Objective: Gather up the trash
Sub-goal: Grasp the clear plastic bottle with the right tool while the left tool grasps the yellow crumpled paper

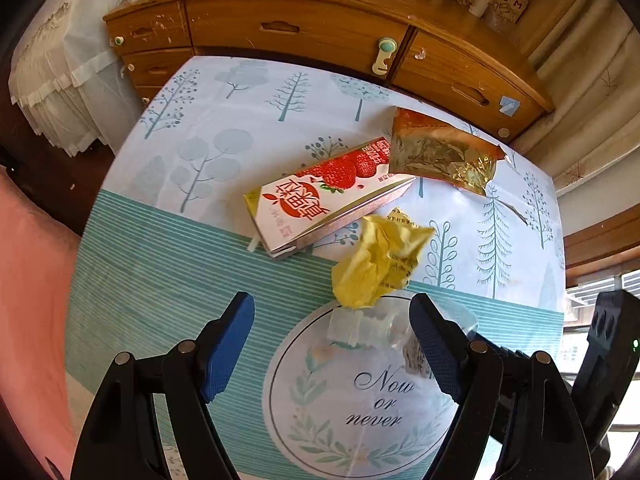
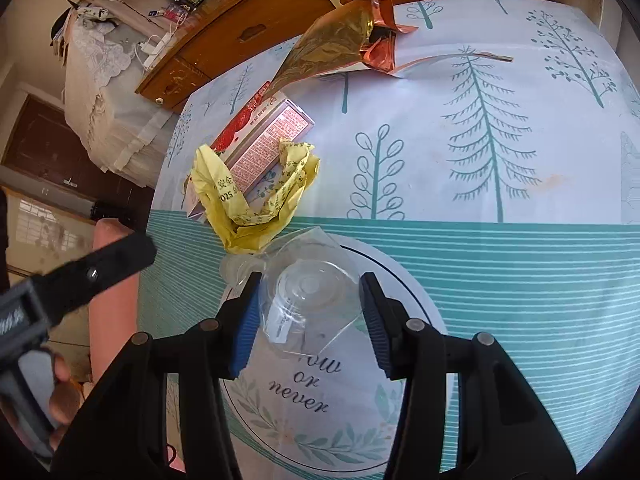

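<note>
- Nearest item: clear, crumpled plastic cup-shaped package (image 2: 308, 304), lying on the round "Now or never" print of the tree-patterned teal and white tablecloth (image 2: 500, 264). It sits between the blue pads of the right gripper (image 2: 310, 312), which stands open around it; pads close to its sides, no squeeze visible. Judged the first piece to be collected, being closest to reach.
- Left gripper (image 1: 332, 344): fingers wide apart, holding nothing, hovering over the same print and clear package (image 1: 368, 330), likely waiting its turn.
- Crumpled yellow printed paper (image 2: 256, 200): just beyond the clear package, its far edge resting against the carton.
- Flat white-and-red strawberry drink carton (image 1: 324, 196): lying on its side, mid-table.
- Gold and copper foil snack bag (image 1: 440, 152): torn open, one corner overlapping the carton's far end; torn strip (image 2: 452, 60) trailing beside it.
- Wooden drawer cabinet (image 1: 320, 28): behind the table, not part of the job.
- Trash container: none in view.
</note>
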The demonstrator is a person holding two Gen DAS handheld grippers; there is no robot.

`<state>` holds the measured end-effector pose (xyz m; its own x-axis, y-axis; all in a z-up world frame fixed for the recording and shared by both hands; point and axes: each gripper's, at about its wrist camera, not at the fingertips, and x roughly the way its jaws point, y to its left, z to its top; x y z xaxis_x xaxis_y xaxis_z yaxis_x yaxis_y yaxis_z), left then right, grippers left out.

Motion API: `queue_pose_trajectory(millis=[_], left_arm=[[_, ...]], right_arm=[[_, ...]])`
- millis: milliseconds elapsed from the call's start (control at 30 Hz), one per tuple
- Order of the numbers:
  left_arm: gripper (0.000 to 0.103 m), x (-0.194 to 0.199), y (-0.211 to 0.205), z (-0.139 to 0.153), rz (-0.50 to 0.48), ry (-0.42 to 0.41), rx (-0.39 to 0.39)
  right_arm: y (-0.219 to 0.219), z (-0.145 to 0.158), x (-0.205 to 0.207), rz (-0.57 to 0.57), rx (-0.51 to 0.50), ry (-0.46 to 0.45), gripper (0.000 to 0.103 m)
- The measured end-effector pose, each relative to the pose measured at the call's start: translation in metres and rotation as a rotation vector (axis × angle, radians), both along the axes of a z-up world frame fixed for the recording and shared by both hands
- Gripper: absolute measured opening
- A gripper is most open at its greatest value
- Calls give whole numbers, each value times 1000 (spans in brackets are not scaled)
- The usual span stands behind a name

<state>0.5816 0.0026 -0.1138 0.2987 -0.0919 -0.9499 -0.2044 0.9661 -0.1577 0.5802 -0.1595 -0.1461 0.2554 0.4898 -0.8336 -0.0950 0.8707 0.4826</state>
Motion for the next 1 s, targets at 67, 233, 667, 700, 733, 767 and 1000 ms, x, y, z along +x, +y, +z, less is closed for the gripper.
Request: queue_pose_trajectory(millis=[67,233,667,700,733,767,1000], left_arm=[[82,11,-7,-11,-11,14,-12],[82,28,-31,-30,-91,40,31],[40,44,-62,-44,-185,12,140],[39,41,-63,-43,-192,10,147],[37,38,-63,-42,-195,8,149],[36,34,-62,-40,-193,5,152],[34,-15,-49,-11,-182,-21,143]], right_arm=[[-10,2,-5,0,-6,1,45],[-31,1,-11,6,10,24,45],[-61,-4,-35,-7,34,46,45],[-63,-4,-38,-8,32,45,45],[-65,-3,-40,-11,30,44,45],[-67,-3,-44,-14,29,41,45],[-72,15,-77,-35,25,1,45]])
